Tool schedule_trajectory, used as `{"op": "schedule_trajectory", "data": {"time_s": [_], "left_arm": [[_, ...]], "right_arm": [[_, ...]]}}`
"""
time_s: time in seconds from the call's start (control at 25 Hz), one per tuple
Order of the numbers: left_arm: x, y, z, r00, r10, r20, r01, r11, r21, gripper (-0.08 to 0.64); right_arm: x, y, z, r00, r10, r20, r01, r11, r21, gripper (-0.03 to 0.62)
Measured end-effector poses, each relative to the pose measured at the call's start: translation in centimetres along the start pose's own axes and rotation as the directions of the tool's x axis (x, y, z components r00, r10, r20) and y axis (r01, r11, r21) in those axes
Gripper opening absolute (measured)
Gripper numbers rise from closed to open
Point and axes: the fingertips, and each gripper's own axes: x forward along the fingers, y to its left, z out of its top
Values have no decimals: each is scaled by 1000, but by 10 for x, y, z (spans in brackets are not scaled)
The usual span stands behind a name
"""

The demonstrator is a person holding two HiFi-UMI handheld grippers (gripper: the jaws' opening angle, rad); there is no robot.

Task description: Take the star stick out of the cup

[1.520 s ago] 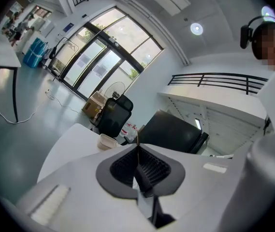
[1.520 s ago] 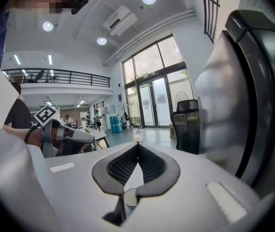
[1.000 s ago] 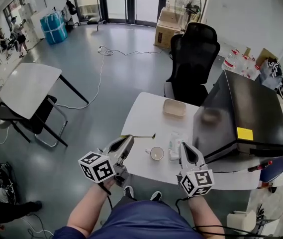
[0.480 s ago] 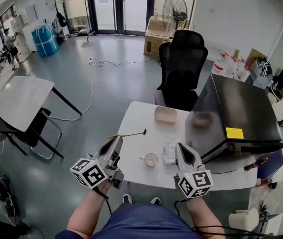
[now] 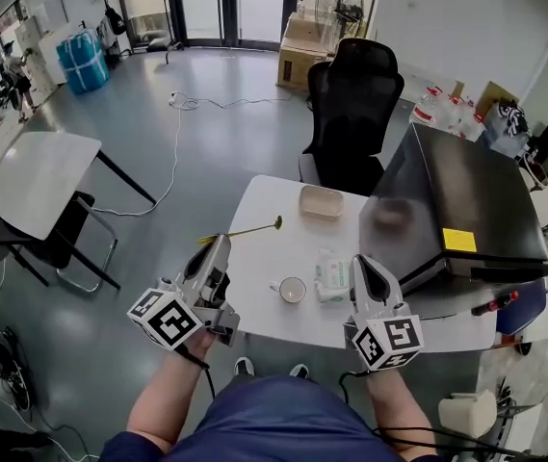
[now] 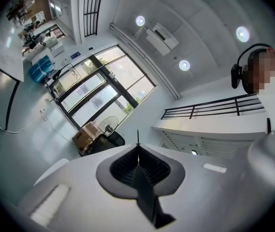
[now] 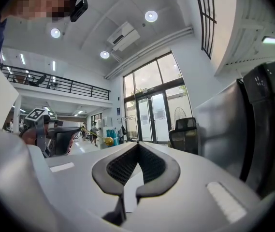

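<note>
White table (image 5: 259,210), seen from the head view, with every position given from the cup. The largest item is a black case (image 5: 466,200), which fills the table's end to the right of the cup and beyond it. A black office chair (image 5: 362,94) stands off the table, well beyond the cup.

The left gripper (image 5: 218,245) is to the left of the cup, over the table's edge. Its tongs are pinched fully narrow on one end of the star stick (image 5: 245,231). So thin a shaft probably needs complete closure to keep it from slipping or rolling.

The right gripper (image 5: 365,266) is to the right of the cup and apart from it. Its tongs are drawn together with nothing between them. It probably waits there to steady the cup if needed.

A shallow beige tray (image 5: 322,202) lies beyond the cup, and a pale packet (image 5: 331,275) lies just beside the cup on its right. The cup (image 5: 292,290) stands upright near the table's front edge, and nothing shows in it.

The stick lies roughly level, up and to the left of the cup and well apart from it. Its star end reaches in over the table. Because it is gripped at the tail, the star end is free and visible. Removal appears complete, and only setting the stick down seems to remain.
</note>
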Motion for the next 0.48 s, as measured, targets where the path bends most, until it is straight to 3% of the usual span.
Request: {"op": "schedule_trajectory", "data": {"time_s": [0.48], "left_arm": [[-12, 16, -2, 1000, 22, 17, -21, 998, -62, 9]], "right_arm": [[0, 0, -3, 1000, -20, 6, 20, 1000, -4, 6]]}}
